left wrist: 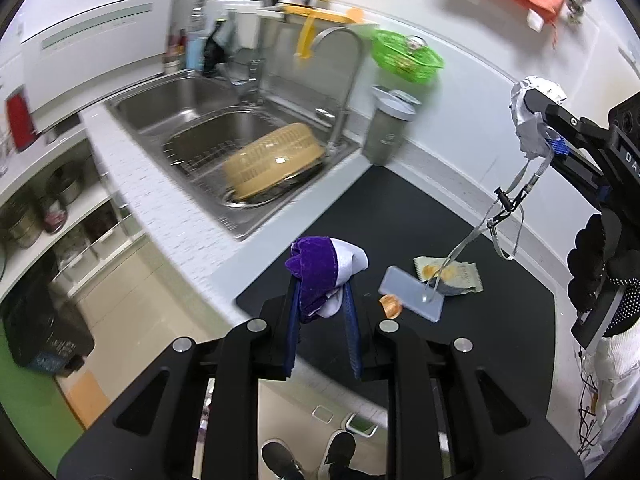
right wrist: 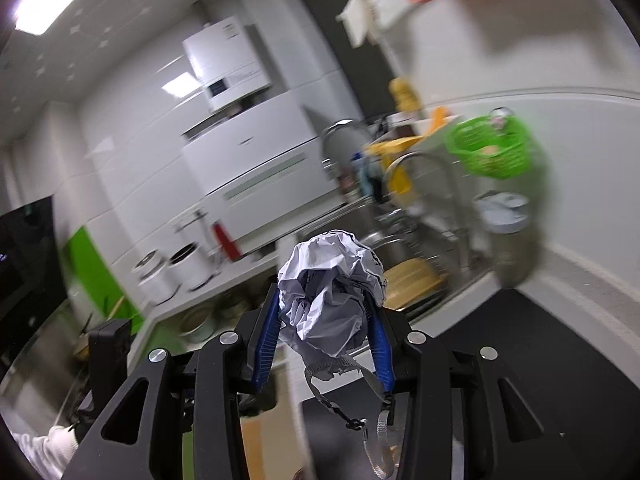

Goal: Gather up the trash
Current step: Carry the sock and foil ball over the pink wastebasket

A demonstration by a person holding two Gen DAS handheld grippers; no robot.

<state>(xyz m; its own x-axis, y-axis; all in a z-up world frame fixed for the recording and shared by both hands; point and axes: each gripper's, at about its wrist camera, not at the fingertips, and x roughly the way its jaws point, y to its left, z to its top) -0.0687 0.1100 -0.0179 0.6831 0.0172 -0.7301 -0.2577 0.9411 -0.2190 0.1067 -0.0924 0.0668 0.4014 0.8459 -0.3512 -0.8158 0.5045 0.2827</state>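
Kitchen bench w/ a black mat [left wrist: 460, 216] beside a steel sink [left wrist: 224, 120]. Left tool [left wrist: 322, 280] is clamped tight on a purple-and-white cloth wad [left wrist: 320, 272], which sticks out past its blue pads, held above the mat's near edge. Just right of that tool, on the mat: a pale blue flat card [left wrist: 412, 292], a snack wrapper [left wrist: 456, 276] partly under it, and an orange scrap [left wrist: 390, 306]. Right tool [right wrist: 326, 312] is part-closed on a crumpled white paper ball [right wrist: 332, 288]; a grey lanyard [right wrist: 376, 432] dangles below it. In the left view that tool sits up at right, held by a gloved hand [left wrist: 600, 272]. Ahead: green basket [left wrist: 408, 56], grey lidded cup [left wrist: 388, 124].
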